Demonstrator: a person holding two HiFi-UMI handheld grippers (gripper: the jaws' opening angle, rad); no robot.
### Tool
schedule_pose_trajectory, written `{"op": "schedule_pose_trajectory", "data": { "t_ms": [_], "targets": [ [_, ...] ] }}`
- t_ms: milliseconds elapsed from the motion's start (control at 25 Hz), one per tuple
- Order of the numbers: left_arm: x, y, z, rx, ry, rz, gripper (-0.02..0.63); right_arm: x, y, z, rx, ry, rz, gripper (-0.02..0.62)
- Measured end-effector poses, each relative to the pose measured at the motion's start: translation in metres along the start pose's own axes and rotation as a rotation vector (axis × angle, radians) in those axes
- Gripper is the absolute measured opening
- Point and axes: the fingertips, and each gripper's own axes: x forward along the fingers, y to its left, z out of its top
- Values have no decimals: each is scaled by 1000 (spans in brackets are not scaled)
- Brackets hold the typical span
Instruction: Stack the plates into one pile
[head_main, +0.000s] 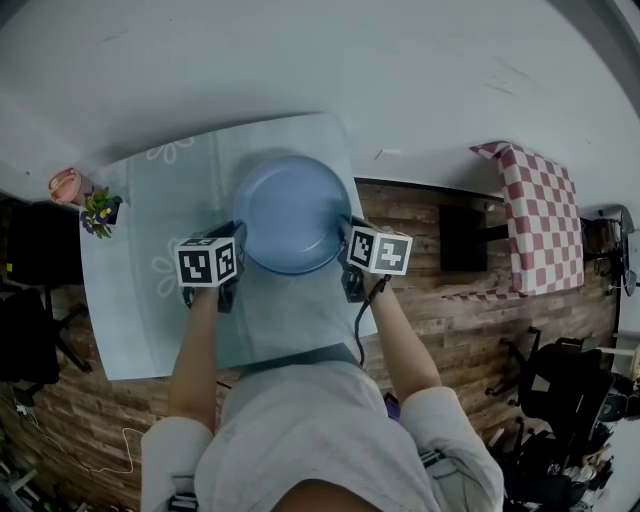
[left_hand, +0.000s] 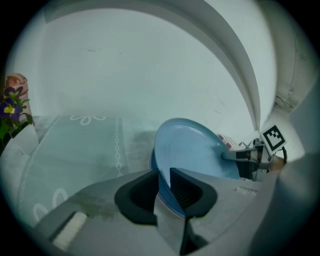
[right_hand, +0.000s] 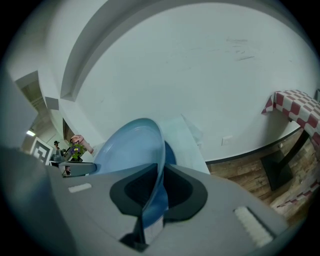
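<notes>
Fingers (left_hand: 187, 192), left gripper (left_hand: 166, 184): clamp the left rim of the light blue plate (left_hand: 195, 145); gap narrow, only what lies between the pads. Fingers (right_hand: 182, 192), right gripper (right_hand: 157, 189): pinch the opposite rim of the same plate (right_hand: 130, 147), one pad on each face.

Head view: light blue plate (head_main: 290, 210) carried between left gripper (head_main: 238, 235) and right gripper (head_main: 350, 235), roughly level, over the far half of the pale tablecloth (head_main: 150, 200). Darker blue plate (right_hand: 171, 150) just beneath it; touching or apart, cannot tell.

Edges:
- Far: cloth ends against the white wall (head_main: 300, 60), close behind the plate.
- Right: cloth edge runs just beside the right gripper; wooden floor (head_main: 430, 230) beyond.
- Left: pink cup (head_main: 66, 185) and potted flowers (head_main: 100, 212) at the cloth's corner, well apart from the plate.

Open room: bare cloth to the left and on the near side. Checkered cloth (head_main: 540, 220) well apart to the right, across the floor. Black chairs (head_main: 560, 390) on the floor, lower right.
</notes>
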Motion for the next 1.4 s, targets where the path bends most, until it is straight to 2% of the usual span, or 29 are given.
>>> {"op": "schedule_pose_trajectory", "data": {
  "t_ms": [400, 840, 1400],
  "targets": [
    [16, 0, -16, -4, 51, 21, 80, 8, -12, -12, -4, 37, -6, 46],
    [15, 5, -20, 35, 39, 80, 97, 11, -8, -12, -264, 63, -94, 89],
    [-5, 10, -11, 39, -40, 109, 117, 14, -4, -16, -441, 84, -121, 144]
  ]
}}
